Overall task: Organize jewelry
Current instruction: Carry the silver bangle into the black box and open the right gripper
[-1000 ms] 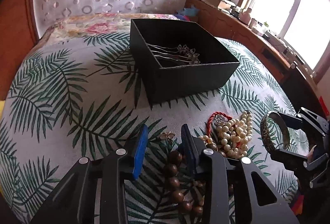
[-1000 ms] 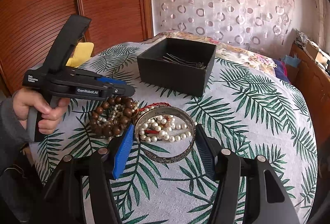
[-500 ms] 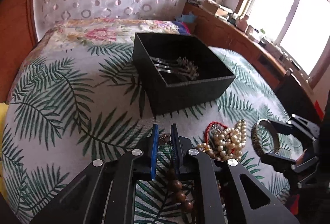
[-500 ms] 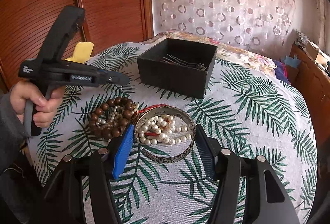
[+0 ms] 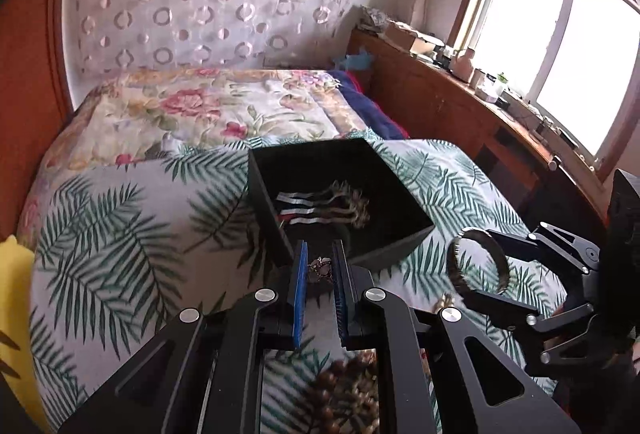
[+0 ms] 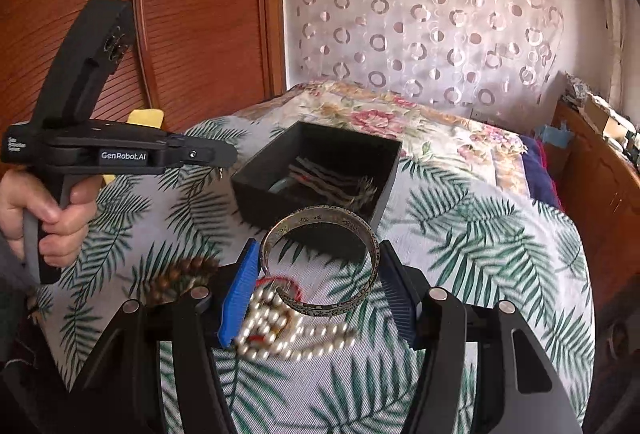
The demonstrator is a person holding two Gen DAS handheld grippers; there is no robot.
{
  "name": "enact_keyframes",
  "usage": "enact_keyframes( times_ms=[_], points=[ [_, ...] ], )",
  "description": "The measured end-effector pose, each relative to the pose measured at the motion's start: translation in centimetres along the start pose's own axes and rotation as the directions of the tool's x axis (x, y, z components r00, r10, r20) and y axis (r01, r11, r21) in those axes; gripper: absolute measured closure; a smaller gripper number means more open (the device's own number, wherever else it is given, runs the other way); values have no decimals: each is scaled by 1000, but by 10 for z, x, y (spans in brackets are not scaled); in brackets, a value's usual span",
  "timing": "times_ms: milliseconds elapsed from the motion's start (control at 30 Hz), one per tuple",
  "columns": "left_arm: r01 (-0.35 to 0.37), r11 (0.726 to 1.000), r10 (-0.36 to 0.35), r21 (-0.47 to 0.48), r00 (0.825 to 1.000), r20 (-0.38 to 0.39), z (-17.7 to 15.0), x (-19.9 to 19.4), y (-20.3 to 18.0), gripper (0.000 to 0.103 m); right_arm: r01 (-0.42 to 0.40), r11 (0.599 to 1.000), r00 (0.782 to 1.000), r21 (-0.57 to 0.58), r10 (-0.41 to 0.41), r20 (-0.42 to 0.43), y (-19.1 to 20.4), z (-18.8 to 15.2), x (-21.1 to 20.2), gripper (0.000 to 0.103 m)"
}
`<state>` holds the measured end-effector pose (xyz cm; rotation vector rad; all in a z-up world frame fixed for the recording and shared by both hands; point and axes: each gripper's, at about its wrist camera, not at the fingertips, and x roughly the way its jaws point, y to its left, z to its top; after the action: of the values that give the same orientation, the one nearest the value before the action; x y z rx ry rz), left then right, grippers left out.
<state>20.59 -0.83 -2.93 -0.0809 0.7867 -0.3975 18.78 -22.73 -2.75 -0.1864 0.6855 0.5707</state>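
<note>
A black open box [image 5: 400, 230] [image 6: 256, 186] sits on the leaf-print cloth with several silver hair clips [image 5: 320, 208] [image 6: 332, 186] inside. My left gripper [image 5: 320, 268] is shut on a small metal earring [image 5: 320, 268] and holds it in the air just before the box's near wall. My right gripper [image 6: 316, 266] is shut on a silver cuff bangle [image 6: 320, 262] [image 5: 478, 266], lifted above the cloth to the right of the box. A pearl strand [image 6: 288, 334] and a brown wooden bead bracelet [image 6: 180, 278] [image 5: 344, 390] lie on the cloth below.
A floral bedspread [image 5: 192, 114] lies behind the box. A wooden cabinet [image 5: 460, 114] with small items runs along the right under the window. A wooden wardrobe [image 6: 180, 14] stands at the left. A yellow object [image 5: 16, 294] lies at the cloth's left edge.
My left gripper closed on the earring and lifted it toward the box. My right gripper closed on the bangle and raised it off the pearls toward the box.
</note>
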Motion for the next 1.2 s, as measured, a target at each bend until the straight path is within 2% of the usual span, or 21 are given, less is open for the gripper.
enact_keyframes(
  times_ms=[333,533,600,733,800,867,900,1200],
  points=[
    [-1,1000,0,-31,1000,-26,20,30,6,90,8,1000,1000,0,-8,4,-11,22,22,41],
    [-28,999,28,-19,1000,-2,16,21,6,70,6,1000,1000,-6,-6,-4,-13,31,39,41],
    [-38,999,39,-14,999,7,13,16,7,61,3,1000,1000,-6,-3,-7,-13,33,44,41],
    [-66,998,66,-5,998,14,3,7,10,53,-12,1000,1000,9,12,-21,-15,39,56,41],
    [-84,996,84,-3,996,20,-3,2,13,40,-13,1000,1000,15,14,-28,-15,41,62,41],
    [-97,995,97,-2,995,26,-10,-2,15,37,-15,1000,999,15,16,-34,-14,43,66,41],
    [-102,995,102,-1,994,25,-12,-3,16,32,-14,1000,999,12,14,-37,-13,44,68,41],
    [-146,989,145,12,989,31,-39,-17,20,30,2,1000,997,-19,-4,-79,-3,50,86,41]
  ],
)
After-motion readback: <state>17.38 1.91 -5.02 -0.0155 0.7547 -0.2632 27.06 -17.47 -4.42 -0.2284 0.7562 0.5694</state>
